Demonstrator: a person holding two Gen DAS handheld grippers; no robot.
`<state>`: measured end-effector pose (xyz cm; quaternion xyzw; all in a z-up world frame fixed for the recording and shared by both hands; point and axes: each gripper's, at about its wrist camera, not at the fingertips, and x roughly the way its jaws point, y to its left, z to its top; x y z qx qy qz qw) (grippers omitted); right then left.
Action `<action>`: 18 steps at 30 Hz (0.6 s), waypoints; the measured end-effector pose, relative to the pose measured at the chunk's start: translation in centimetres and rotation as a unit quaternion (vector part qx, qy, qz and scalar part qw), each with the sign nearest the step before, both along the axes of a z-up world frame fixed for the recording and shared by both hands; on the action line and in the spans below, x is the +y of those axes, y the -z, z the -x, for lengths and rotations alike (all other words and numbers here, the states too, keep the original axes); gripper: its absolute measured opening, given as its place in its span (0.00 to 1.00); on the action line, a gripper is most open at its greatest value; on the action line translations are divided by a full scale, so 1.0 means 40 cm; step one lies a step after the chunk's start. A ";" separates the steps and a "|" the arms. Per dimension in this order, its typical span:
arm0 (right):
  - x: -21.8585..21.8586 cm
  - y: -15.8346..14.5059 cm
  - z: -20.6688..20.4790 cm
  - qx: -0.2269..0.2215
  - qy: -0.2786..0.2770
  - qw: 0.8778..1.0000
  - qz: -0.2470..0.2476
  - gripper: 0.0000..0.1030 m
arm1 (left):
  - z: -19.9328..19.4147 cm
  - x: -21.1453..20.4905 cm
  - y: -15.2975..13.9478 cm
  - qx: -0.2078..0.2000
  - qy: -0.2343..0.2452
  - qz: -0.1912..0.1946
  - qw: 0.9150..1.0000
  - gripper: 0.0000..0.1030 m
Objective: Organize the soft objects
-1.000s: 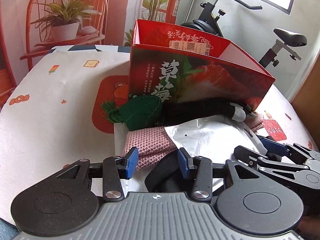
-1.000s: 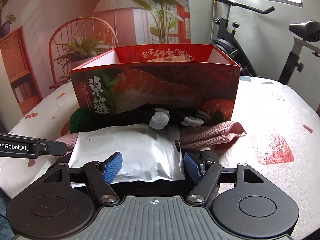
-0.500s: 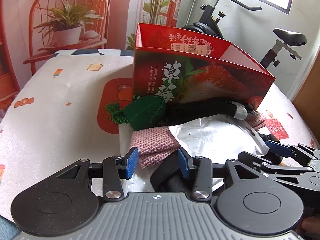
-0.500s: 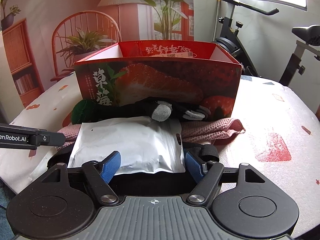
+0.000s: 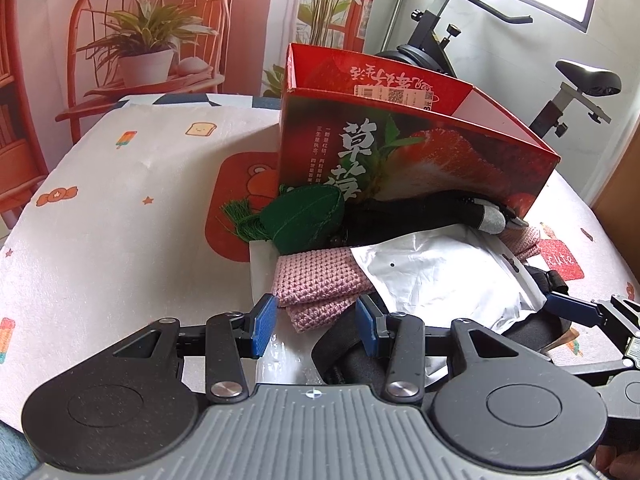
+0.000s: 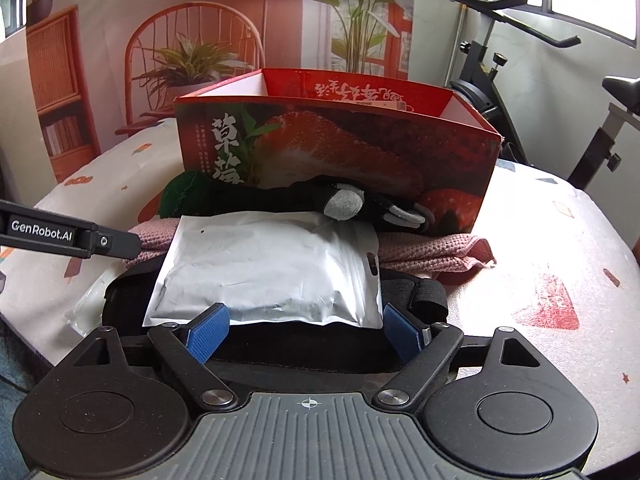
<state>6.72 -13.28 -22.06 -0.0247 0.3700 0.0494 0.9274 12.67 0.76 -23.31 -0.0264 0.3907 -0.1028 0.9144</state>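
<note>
The right tongs (image 6: 306, 338) are spreading wider at this moment, with nothing pinched: the near edge of the silver pouch (image 6: 268, 270) lies just ahead of and between the two blue pads, which do not press on it. The pouch's long axis runs across the right view, side to side, roughly in line with the gap of the tongs, so the pads sit near its two short ends rather than its flat faces; a grip along this axis would have to span the whole pouch, and I judge a bite on the near edge the likelier way in. The left tongs (image 5: 316, 330) stand partly spread and empty, with the folded end of the pink knitted cloth (image 5: 316, 284) just ahead of the gap and apparently untouched. The right hand is the nearer one to the pouch; the left is nearer to the cloth. The pouch lies on top of a black padded item (image 6: 412, 292) and the cloth. Beyond them a black glove (image 6: 352, 204) and a green pouch (image 5: 304, 222) rest against the red strawberry box (image 6: 340, 152), open on top, on the worktop (image 5: 120, 240).
</note>
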 end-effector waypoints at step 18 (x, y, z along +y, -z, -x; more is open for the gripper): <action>0.022 0.020 -0.025 0.002 -0.028 0.999 0.030 0.87 | -0.008 0.010 0.014 0.011 -0.012 0.008 1.000 0.45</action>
